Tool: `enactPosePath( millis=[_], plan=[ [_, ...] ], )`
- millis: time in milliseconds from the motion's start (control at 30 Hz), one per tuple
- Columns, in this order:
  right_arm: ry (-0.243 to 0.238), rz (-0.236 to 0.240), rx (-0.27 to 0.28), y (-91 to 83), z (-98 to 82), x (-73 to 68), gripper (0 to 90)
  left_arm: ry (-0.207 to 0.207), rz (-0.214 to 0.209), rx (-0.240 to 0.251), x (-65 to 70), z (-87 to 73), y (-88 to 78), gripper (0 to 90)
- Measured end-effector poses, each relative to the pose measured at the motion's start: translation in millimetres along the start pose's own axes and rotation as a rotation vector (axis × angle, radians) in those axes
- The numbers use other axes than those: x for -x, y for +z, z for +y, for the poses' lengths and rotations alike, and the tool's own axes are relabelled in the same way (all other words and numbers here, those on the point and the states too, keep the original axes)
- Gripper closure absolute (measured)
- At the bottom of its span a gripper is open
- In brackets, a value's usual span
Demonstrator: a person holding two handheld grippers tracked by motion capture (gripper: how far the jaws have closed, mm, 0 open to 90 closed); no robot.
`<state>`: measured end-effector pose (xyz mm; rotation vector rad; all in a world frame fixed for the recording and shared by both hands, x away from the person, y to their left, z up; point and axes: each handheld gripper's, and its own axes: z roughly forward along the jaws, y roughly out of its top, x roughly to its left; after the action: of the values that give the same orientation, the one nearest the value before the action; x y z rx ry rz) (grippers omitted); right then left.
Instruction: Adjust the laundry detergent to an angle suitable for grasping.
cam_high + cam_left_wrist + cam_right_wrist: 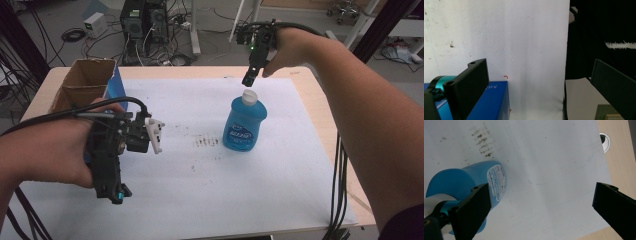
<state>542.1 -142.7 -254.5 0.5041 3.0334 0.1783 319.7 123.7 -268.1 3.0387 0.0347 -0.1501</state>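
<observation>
The right tongs (248, 78) hang point-down just above the bottle (244, 125), jaws apart with nothing between them; in the right gripper view (541, 205) the bottle (461, 185) sits beside the left jaw, not inside the gap. The bottle is blue with a white cap (249, 95) and stands upright near the middle of the white sheet (280, 175) that covers the surface.

The left tongs (112, 192) are also spread wide and empty (the left gripper view (537, 85) looks past them at bare sheet and a blue box (491, 102)). They hover over the sheet's left part, well apart from the bottle. An open cardboard box (85, 82) stands at the surface's far left corner.
</observation>
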Motion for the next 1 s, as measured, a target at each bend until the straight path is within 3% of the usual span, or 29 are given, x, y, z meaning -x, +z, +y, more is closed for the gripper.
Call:
enactPosePath(
  millis=[567,633,700,833,1000],
  plan=[
    [-0.002,-0.014,0.002,-4.0,-1.0,-6.9,1.3,-0.007,0.006,-0.005,5.1,-0.1,0.2,1.8],
    [-0.001,-0.009,0.013,-3.4,-3.2,-6.0,1.3,0.004,0.013,-0.013,4.0,0.9,0.8,1.7],
    [0.006,-0.012,0.001,-1.5,-4.9,-4.5,1.3,-0.012,0.010,-0.012,4.9,0.6,1.7,1.7],
    [0.024,-0.002,0.038,-2.4,-6.7,-1.0,1.4,-0.018,0.018,-0.002,5.0,-0.4,0.7,1.8],
    [0.023,0.000,0.040,-3.7,-9.9,1.6,1.3,-0.017,0.002,-0.002,5.6,0.2,4.9,1.8]
  ],
)
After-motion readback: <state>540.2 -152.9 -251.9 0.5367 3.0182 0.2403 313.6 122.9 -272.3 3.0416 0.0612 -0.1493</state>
